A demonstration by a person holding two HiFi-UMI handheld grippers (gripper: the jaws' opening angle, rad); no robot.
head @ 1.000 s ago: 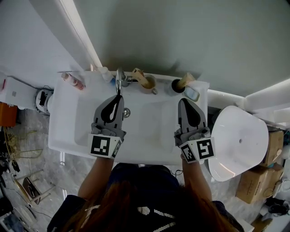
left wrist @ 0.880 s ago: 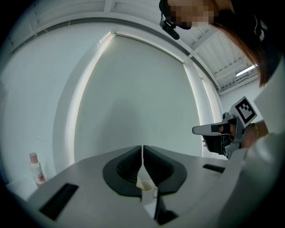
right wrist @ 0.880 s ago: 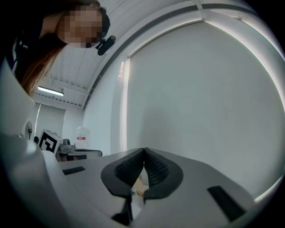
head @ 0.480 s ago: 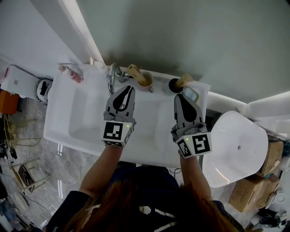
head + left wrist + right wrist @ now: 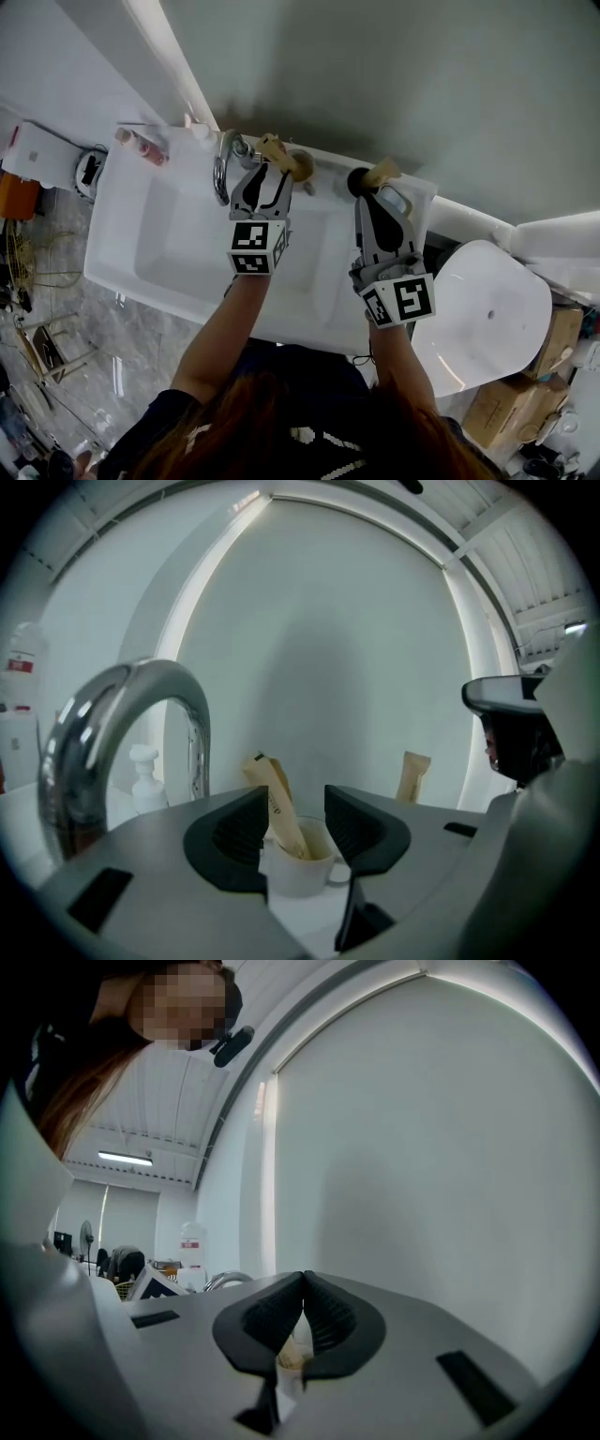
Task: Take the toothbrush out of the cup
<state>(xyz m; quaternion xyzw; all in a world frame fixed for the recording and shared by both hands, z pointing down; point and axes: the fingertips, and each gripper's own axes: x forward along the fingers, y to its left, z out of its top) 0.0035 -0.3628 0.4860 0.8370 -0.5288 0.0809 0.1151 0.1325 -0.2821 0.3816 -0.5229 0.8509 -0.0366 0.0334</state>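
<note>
A white cup (image 5: 302,170) stands on the back rim of the sink (image 5: 131,234) and holds a toothbrush (image 5: 274,147) in a tan paper wrapper. My left gripper (image 5: 270,171) is right in front of it. Its jaws have just been opening and stand open. In the left gripper view the cup (image 5: 302,866) and the wrapped toothbrush (image 5: 278,805) show in the gap of the left gripper (image 5: 296,804), untouched by the pads. A dark cup (image 5: 359,178) with a second wrapped toothbrush (image 5: 382,172) stands to the right. My right gripper (image 5: 376,199) is shut and empty in front of it, its jaws (image 5: 302,1281) meeting at the tips.
The chrome faucet (image 5: 222,164) curves just left of the left gripper, and looms large as the faucet (image 5: 122,714) in that gripper's view. A pink bottle (image 5: 141,145) and a white pump bottle (image 5: 199,131) stand at the sink's back left. A white toilet lid (image 5: 492,305) lies to the right.
My left gripper has moved from over the basin up to the white cup at the back rim, and its jaws have opened. The right gripper has edged slightly toward the dark cup.
</note>
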